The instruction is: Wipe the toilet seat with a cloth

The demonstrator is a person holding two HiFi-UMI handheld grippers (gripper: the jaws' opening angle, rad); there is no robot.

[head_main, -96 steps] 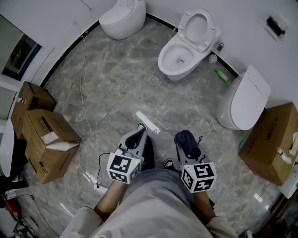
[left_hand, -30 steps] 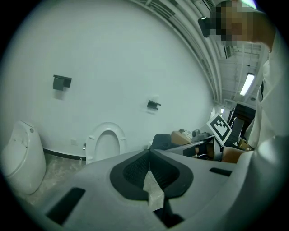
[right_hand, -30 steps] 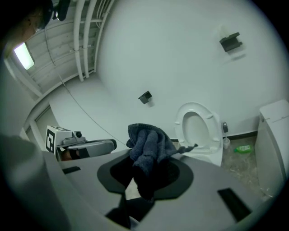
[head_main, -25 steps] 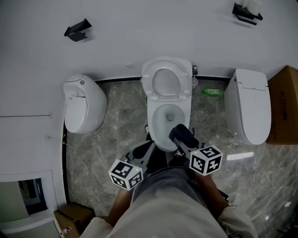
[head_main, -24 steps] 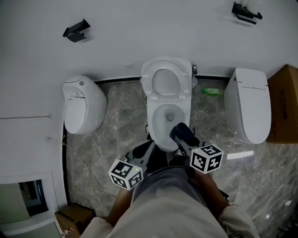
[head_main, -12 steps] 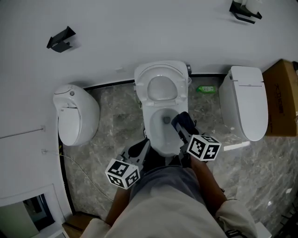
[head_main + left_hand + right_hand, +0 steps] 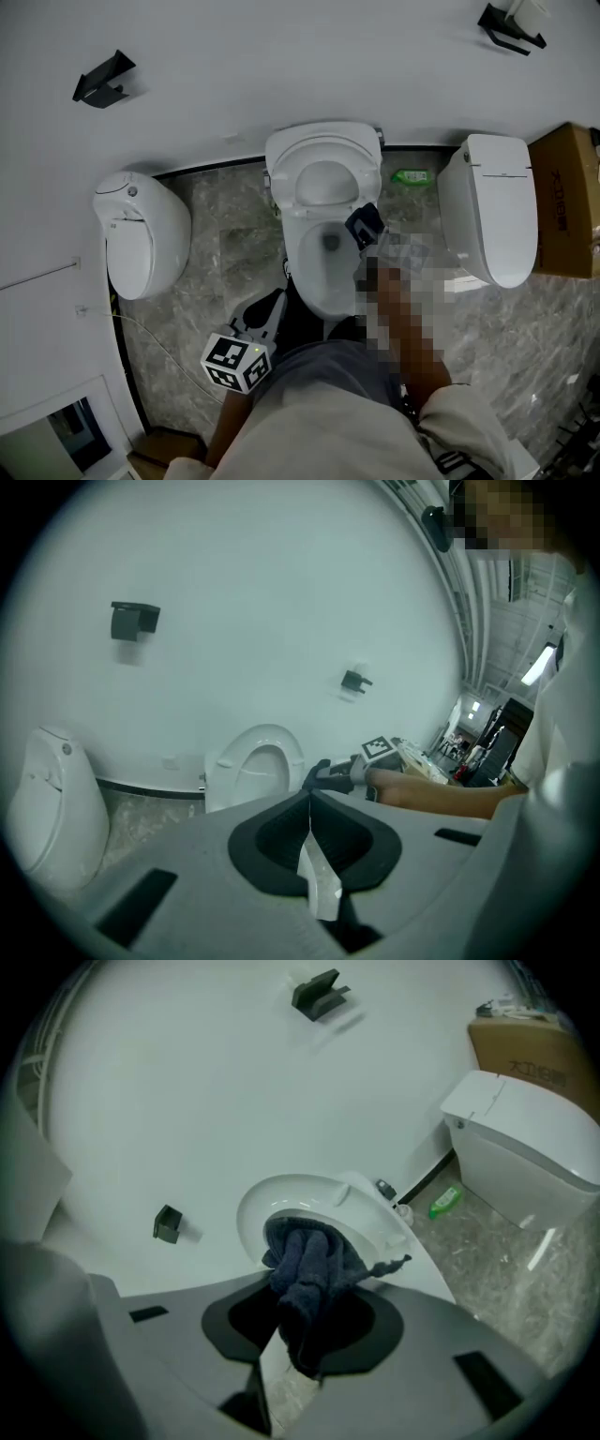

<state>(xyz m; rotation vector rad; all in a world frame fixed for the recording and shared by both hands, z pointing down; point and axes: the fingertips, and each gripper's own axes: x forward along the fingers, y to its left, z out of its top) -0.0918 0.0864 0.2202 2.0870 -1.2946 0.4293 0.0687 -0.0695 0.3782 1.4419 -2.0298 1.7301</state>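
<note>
Head view, marble floor (image 7: 234, 234), right hand-held gripper (image 7: 302, 1321) clamping cloth (image 7: 309, 1260), left hand-held gripper (image 7: 308, 806) closed

Glossy white ceramic toilet (image 7: 319, 217), fuzzy dark cloth (image 7: 309, 1260), polished grey stone-look floor (image 7: 234, 234), matt cardboard box (image 7: 562, 202)

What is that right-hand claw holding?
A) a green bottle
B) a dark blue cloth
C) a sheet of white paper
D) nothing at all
B: the right gripper view shows a dark blue cloth bunched up and pinched between the jaws of the right gripper.
</note>
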